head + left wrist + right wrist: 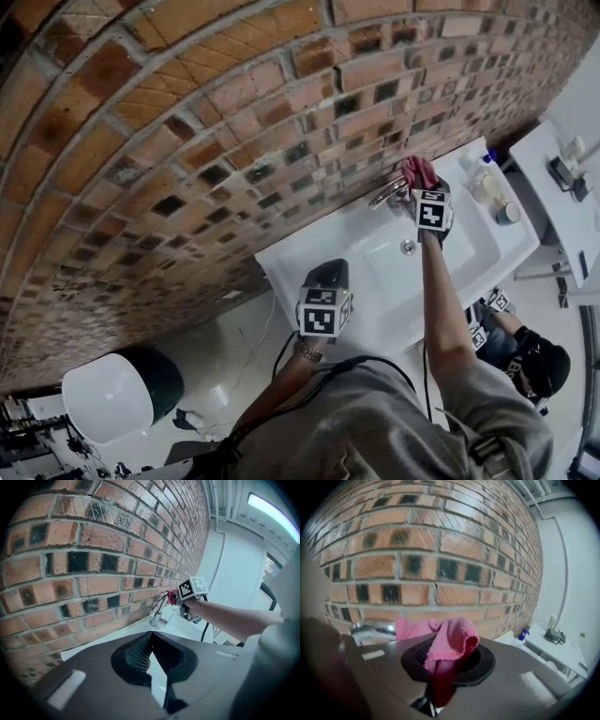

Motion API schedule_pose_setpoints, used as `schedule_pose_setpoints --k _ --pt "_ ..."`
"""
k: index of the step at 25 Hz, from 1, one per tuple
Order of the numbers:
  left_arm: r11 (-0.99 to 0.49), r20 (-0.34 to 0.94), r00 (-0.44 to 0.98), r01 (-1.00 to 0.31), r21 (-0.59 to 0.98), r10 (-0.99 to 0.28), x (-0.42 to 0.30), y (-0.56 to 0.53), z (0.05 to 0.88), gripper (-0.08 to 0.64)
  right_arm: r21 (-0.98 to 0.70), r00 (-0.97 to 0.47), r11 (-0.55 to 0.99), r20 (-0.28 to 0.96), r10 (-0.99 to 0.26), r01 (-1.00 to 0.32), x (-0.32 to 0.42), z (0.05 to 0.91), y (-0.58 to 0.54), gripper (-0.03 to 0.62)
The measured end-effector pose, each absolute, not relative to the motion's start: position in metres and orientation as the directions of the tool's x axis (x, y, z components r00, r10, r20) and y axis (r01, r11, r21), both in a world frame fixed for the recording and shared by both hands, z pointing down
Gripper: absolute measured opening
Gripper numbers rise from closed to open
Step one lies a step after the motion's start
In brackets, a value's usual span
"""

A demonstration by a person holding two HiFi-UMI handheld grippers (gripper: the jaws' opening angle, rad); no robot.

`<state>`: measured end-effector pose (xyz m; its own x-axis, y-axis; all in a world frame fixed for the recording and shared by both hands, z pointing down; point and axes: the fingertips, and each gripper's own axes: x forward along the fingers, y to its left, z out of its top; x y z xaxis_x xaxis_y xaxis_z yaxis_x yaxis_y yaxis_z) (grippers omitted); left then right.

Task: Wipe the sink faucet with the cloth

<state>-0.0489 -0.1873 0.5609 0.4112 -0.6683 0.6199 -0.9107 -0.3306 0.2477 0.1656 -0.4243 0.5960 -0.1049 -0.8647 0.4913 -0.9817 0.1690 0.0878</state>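
A chrome faucet point(389, 194) rises at the back of the white sink point(375, 281), against the brick wall. My right gripper point(424, 187) is shut on a pink cloth point(418, 172) and holds it against the faucet's top. In the right gripper view the cloth point(451, 643) bunches out from between the jaws, with the faucet point(370, 630) just left of it. My left gripper point(328, 274) hovers over the sink's near left corner, shut and holding nothing. In the left gripper view its jaws meet at the tips, and beyond them show the faucet point(158, 609) and the cloth point(173, 596).
Small bottles point(489, 187) stand on the sink's right ledge, among them a spray bottle point(521, 636). A white side table point(562, 183) with small items is to the right. A white round bin point(105, 398) sits on the floor at lower left. The drain point(409, 247) lies mid-basin.
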Motion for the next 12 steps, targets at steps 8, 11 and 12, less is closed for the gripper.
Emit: schedule_pose_setpoints --k 8,11,12 --pt "-0.315 0.642 0.396 -0.917 0.243 -0.656 -0.049 -0.186 0.569 0.020 0.058 -0.135 0.222 0.639 -0.757 -0.973 0.153 0.707 -0.397 0.055" --pt "-0.325 0.644 0.402 -0.914 0.242 -0.652 -0.045 -0.188 0.571 0.020 -0.013 -0.218 0.285 0.677 -0.703 -0.959 0.143 0.729 -0.383 0.054" --pt "-0.328 0.644 0.403 -0.913 0.242 -0.650 -0.044 -0.188 0.571 0.020 -0.041 -0.260 0.330 0.708 -0.656 -0.943 0.138 0.740 -0.372 0.055"
